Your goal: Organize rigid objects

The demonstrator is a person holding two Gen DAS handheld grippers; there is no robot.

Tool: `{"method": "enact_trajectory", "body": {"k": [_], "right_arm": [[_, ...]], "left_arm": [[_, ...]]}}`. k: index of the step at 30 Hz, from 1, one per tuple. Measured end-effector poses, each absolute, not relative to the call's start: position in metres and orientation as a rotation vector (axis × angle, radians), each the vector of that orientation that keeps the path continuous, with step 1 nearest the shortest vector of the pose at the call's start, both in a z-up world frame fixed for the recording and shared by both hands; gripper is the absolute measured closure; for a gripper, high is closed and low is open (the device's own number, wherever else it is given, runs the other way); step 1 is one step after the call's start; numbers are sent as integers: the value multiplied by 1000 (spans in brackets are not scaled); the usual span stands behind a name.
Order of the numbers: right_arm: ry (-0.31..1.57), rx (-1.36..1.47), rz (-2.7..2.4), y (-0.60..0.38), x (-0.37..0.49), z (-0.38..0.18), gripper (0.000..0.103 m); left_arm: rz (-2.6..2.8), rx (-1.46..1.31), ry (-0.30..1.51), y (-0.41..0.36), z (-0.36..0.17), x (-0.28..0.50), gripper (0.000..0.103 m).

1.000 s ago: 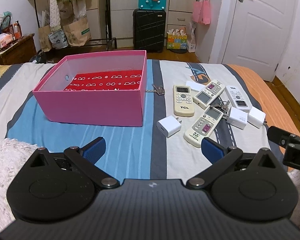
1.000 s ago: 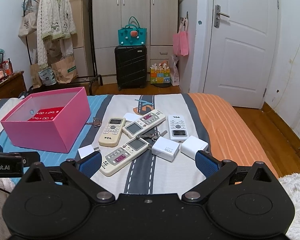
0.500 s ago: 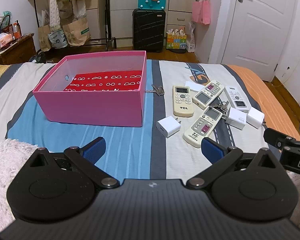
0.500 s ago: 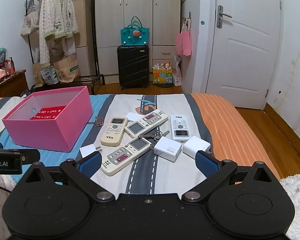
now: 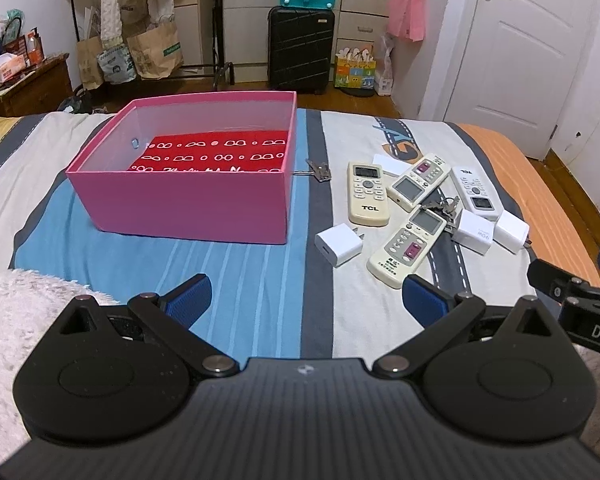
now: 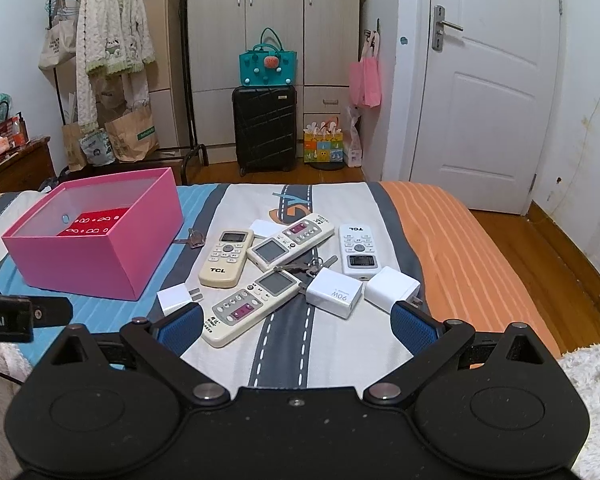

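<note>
Left wrist view: our two grippers [image 5: 306, 298] [image 6: 296, 322] hover released over remotes [image 5: 369, 193], chargers [image 5: 339, 246], keys [image 5: 440, 205]; pink box [image 5: 188, 204] holds none yet.

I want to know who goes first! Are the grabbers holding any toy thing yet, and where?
Nothing is held. The left gripper and right gripper are both open, with only the bedspread between their fingers.

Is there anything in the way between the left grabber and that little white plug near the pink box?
Nothing visible. The left gripper is open, and only bare bedsheet lies between it and the white charger. The pink box sits off to the charger's left, and the long remote lies to its right, both apart from it.
</note>
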State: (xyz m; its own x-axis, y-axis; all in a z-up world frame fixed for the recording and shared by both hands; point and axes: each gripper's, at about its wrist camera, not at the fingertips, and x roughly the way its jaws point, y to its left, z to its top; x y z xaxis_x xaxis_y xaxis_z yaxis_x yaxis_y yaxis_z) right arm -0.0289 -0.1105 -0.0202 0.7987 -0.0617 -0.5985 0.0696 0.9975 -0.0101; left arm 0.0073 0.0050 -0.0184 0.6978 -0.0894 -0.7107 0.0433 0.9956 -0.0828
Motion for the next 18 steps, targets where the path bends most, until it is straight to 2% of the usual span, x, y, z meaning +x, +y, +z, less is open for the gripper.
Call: {"method": "enact_trajectory", "body": {"k": [12, 16, 18], "right_arm": [[614, 17, 3, -107, -24, -1, 2], [585, 216, 190, -123, -14, 22, 2], [633, 287, 267, -129, 2, 28, 2]], "left_arm": [[-20, -56, 740, 46, 41, 19, 1], [-58, -74, 736, 63, 71, 42, 2], [-78, -80, 744, 70, 85, 59, 2]]}}
